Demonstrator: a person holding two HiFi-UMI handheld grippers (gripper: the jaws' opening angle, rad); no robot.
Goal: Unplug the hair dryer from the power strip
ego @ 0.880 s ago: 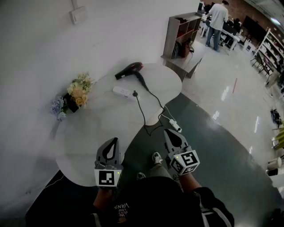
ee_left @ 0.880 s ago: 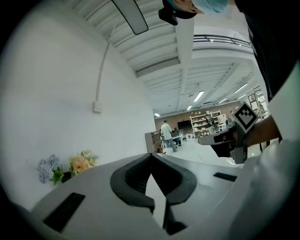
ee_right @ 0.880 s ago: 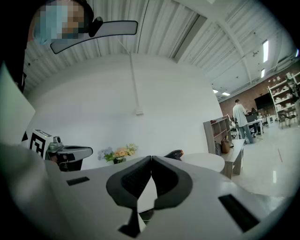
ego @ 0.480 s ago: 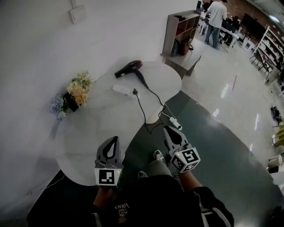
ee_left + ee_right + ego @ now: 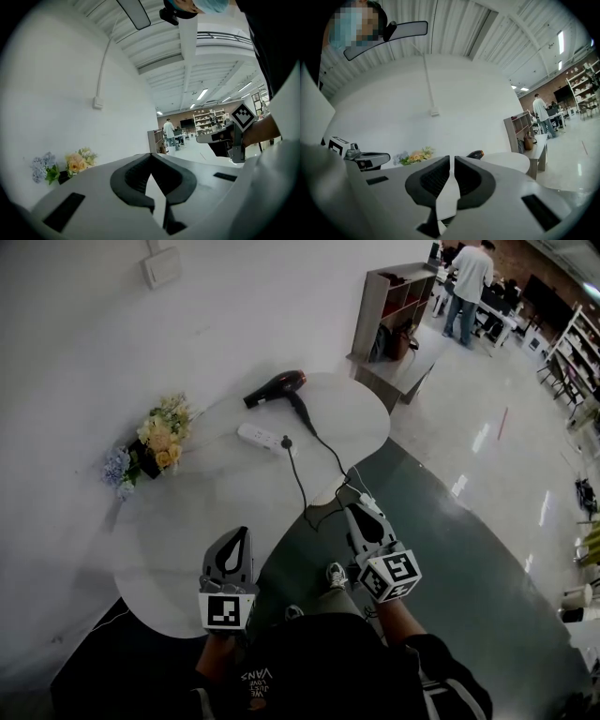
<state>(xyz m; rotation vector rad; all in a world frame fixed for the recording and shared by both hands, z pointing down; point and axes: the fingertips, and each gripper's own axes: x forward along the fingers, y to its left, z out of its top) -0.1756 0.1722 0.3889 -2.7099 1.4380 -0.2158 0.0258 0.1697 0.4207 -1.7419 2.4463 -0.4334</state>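
Observation:
A dark red and black hair dryer (image 5: 275, 387) lies at the far side of the round white table (image 5: 206, 521). Its black cord runs to a plug (image 5: 286, 441) seated in the end of a white power strip (image 5: 262, 437). My left gripper (image 5: 235, 538) hangs over the table's near edge, shut and empty. My right gripper (image 5: 357, 513) is off the table's right side above the floor, shut with nothing in it. Both are well short of the strip. In the right gripper view the hair dryer (image 5: 475, 153) peeks over the jaws.
A bunch of artificial flowers (image 5: 150, 443) lies at the table's left, near the wall. The strip's own cable and a white adapter (image 5: 368, 501) trail off the table's right edge to the floor. A bench and shelf unit (image 5: 394, 324) stand beyond the table. A person (image 5: 467, 282) stands far off.
The view has shifted a little, and the table and dryer sit slightly lower and to the right in the picture. Both grippers stay shut in about the same place.

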